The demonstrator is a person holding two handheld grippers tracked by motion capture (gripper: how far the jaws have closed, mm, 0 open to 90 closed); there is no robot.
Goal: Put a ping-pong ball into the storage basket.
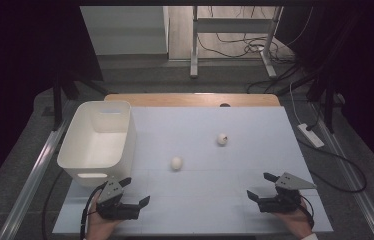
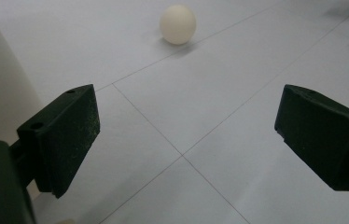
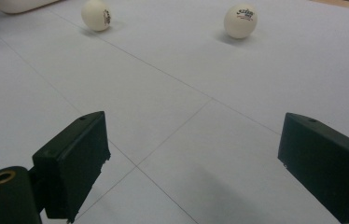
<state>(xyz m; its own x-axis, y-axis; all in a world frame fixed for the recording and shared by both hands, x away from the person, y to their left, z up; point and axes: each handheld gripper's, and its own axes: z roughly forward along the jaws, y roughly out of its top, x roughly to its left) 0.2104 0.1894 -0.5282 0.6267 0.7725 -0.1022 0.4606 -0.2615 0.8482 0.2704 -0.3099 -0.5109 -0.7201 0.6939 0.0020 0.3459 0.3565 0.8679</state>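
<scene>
Balls [image 1: 176, 163] [image 1: 222, 139] lie untouched on the counter [image 1: 255, 165]; both grippers [image 1: 134, 192] [image 1: 259, 186] wait, fingers spread empty; next, reach the nearer ball.

The worktop [image 1: 210, 200] ahead of both grippers looks like smooth, matt white board scored with thin lines, with a bare wooden edge [image 1: 195, 99] at the far side. The two balls [image 3: 240, 21] look like matt plastic. The bin [image 1: 100, 142] beside the left gripper [image 1: 134, 192] is smooth white plastic. The gripper pads [image 2: 74, 126] are black, matt, finely rough.
</scene>
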